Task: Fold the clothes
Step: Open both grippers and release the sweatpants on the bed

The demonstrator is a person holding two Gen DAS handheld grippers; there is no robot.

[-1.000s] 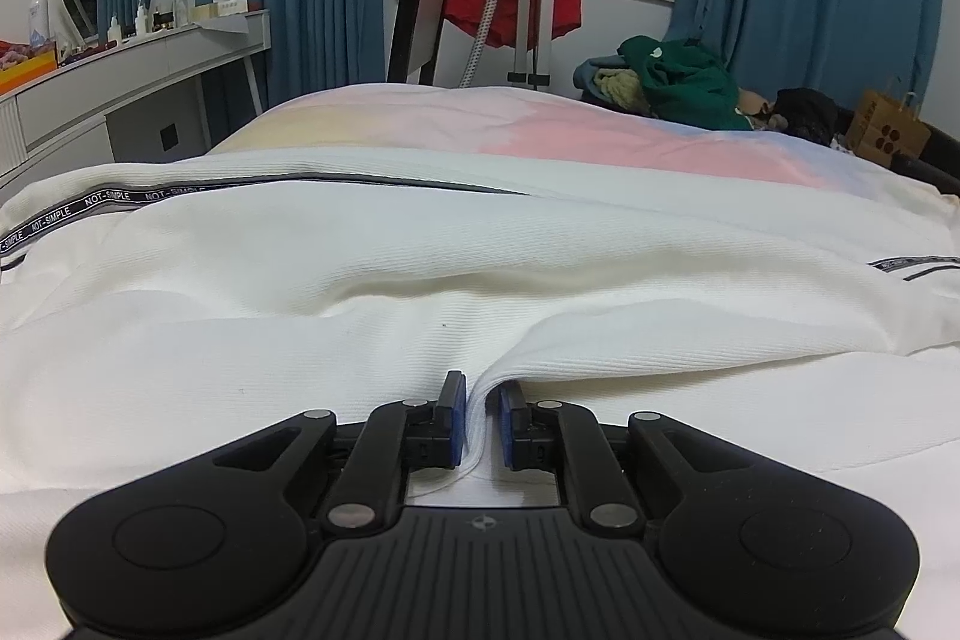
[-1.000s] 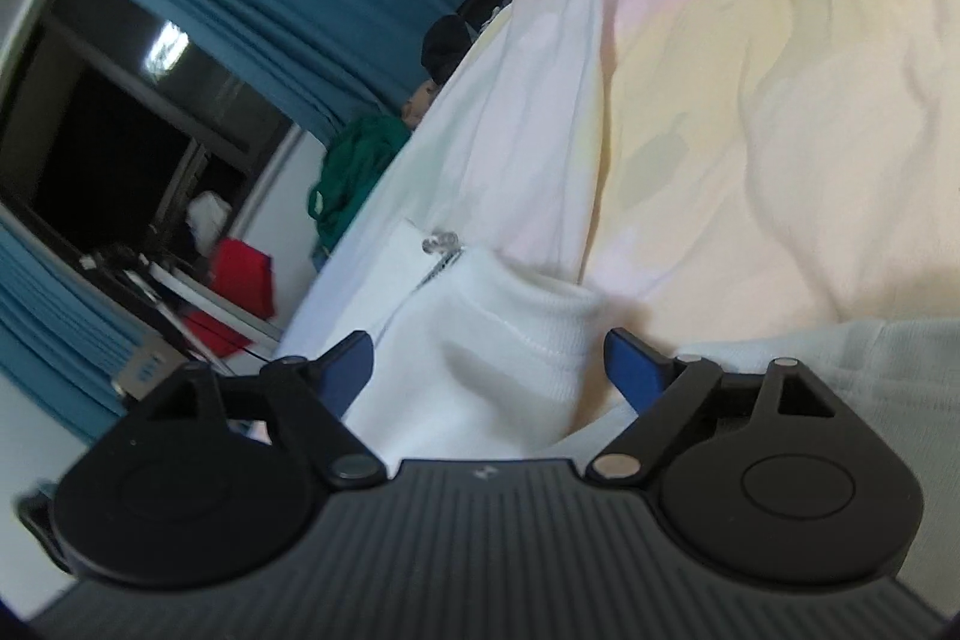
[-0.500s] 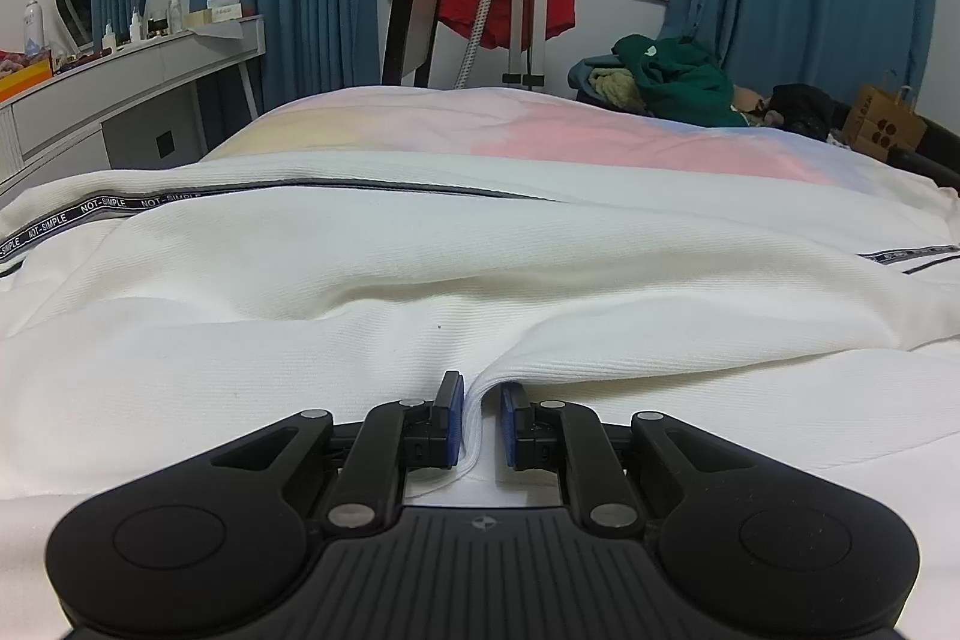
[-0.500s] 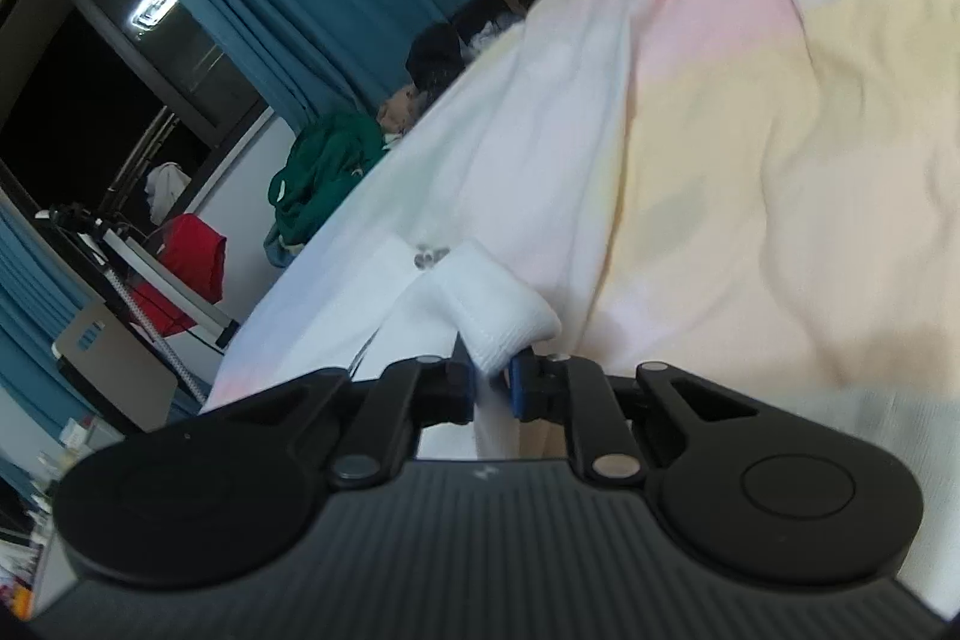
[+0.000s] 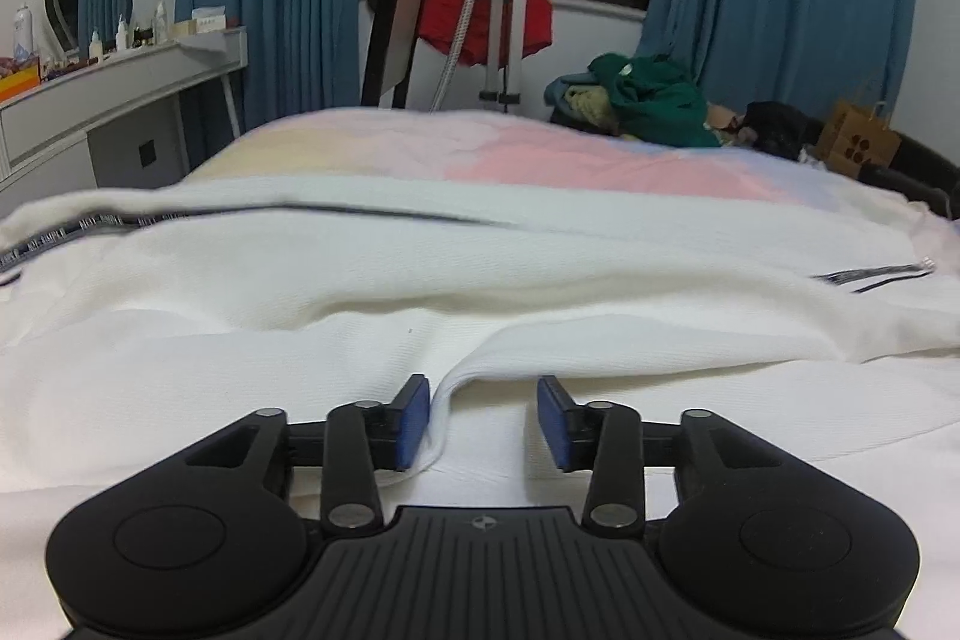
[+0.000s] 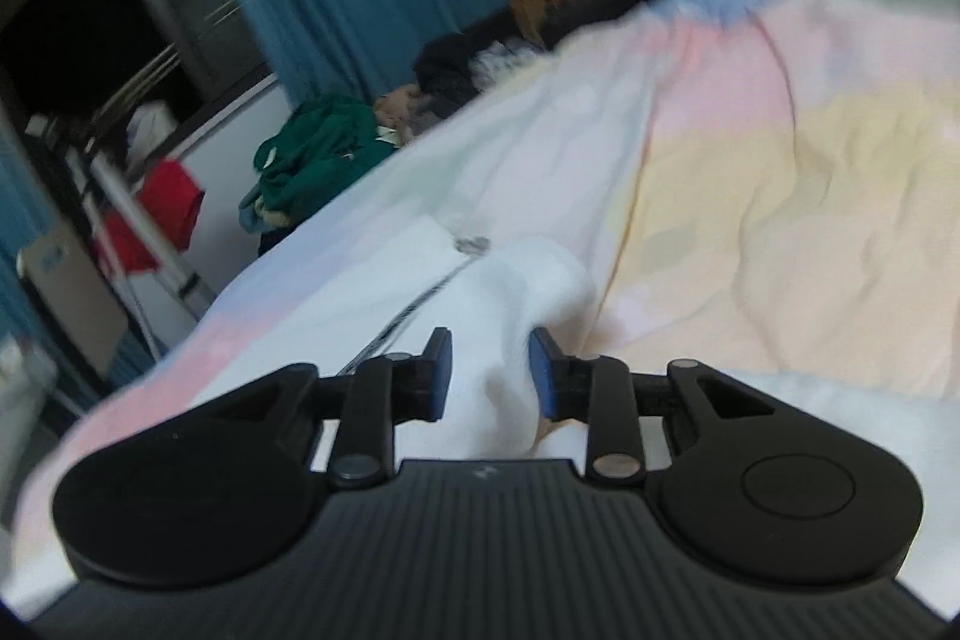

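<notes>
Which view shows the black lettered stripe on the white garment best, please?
The left wrist view: the stripe runs across the garment, though blurred. The right wrist view shows only a short, blurred piece of stripe.

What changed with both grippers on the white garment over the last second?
The left gripper opened and let go of the white garment's fold, which now lies against one finger. The right gripper, wide open a second ago, pinched the cuff, then parted again; cloth still sits between its fingers. The garment stayed on the pastel bedspread.
</notes>
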